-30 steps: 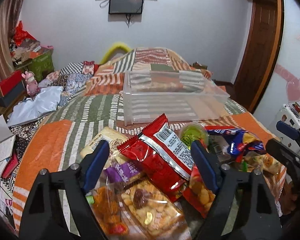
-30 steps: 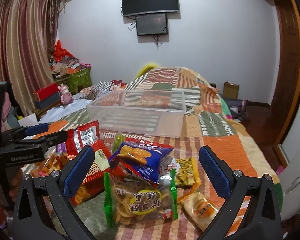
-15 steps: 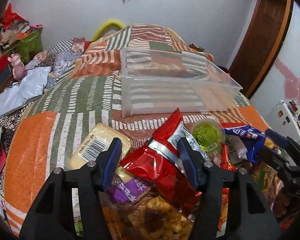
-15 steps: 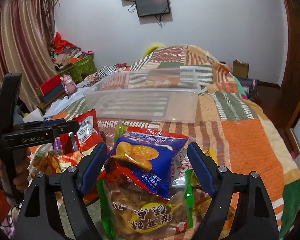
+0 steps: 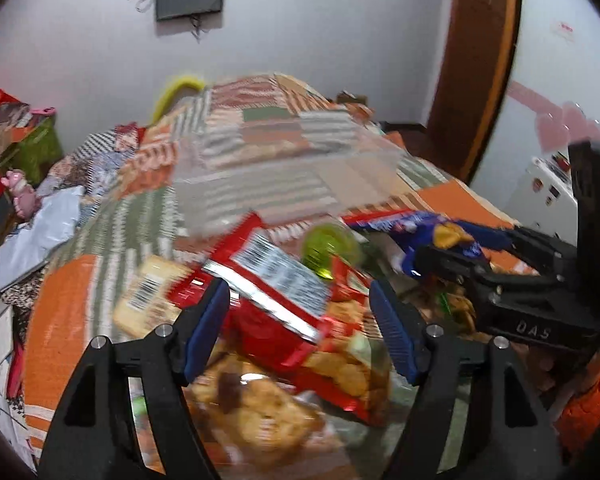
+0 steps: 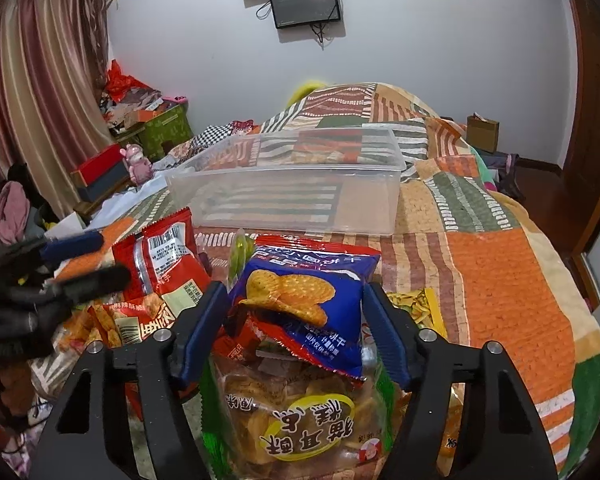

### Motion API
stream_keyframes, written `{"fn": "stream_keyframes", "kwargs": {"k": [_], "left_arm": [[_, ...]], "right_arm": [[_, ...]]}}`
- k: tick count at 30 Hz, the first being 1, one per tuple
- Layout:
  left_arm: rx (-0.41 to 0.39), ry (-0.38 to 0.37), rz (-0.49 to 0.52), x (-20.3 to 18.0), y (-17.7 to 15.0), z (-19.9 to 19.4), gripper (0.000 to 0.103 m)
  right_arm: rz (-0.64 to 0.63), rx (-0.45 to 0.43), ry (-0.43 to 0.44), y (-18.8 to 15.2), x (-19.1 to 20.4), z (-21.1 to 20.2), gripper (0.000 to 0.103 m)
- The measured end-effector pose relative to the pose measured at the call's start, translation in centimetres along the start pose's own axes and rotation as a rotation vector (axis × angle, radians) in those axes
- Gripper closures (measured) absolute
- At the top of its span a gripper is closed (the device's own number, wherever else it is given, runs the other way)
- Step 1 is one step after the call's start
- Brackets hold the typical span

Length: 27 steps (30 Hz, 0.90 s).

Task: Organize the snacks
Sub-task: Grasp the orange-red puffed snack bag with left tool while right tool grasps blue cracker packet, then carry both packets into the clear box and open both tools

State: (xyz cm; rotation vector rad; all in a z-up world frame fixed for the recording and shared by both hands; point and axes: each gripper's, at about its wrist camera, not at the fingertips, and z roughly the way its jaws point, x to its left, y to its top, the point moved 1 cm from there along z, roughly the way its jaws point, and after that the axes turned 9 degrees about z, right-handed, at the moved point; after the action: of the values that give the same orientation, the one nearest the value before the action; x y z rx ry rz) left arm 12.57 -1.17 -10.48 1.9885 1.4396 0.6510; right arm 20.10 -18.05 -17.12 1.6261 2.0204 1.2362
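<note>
A pile of snack packs lies on the bed in front of an empty clear plastic bin point(image 6: 288, 184), which also shows blurred in the left wrist view point(image 5: 284, 172). My right gripper point(image 6: 294, 322) has its blue pads against both sides of a blue cracker bag point(image 6: 304, 304), which sits on a green-edged chip bag point(image 6: 300, 420). My left gripper point(image 5: 300, 320) straddles a red snack bag point(image 5: 272, 284); its right pad stands apart from the bag. The red bag also shows in the right wrist view point(image 6: 164, 256). A green jelly cup point(image 5: 326, 248) lies just behind it.
A yellow biscuit pack point(image 5: 148, 300) lies left of the red bag. A clear nut pack point(image 5: 252, 404) lies under my left gripper. A yellow-green chip bag point(image 6: 414, 304) lies to the right. Boxes and clutter point(image 6: 140, 128) stand left of the bed. A wooden door point(image 5: 476, 64) stands right.
Both grippers have moved forward over the pile. The right jaws have narrowed onto the blue cracker bag. The left view is now blurred from motion and tilted up.
</note>
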Motion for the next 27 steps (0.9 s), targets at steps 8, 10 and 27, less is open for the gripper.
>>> {"fn": "stream_keyframes", "kwargs": {"k": [8, 10, 27], "left_arm": [[0.057, -0.046, 0.035, -2.4, -0.7, 2.0, 0.031], [0.071, -0.058, 0.045, -3.0, -1.1, 2.3, 0.031], [0.013, -0.028, 0.086, -4.1, -2.1, 1.3, 0.057]], "right_arm": [[-0.006, -0.014, -0.008, -0.1, -0.6, -1.3, 0.048], [-0.01, -0.021, -0.004, -0.2, -0.7, -1.9, 0.048], [-0.028, -0.059, 0.012, -0.4, -0.3, -3.6, 0.051]]}}
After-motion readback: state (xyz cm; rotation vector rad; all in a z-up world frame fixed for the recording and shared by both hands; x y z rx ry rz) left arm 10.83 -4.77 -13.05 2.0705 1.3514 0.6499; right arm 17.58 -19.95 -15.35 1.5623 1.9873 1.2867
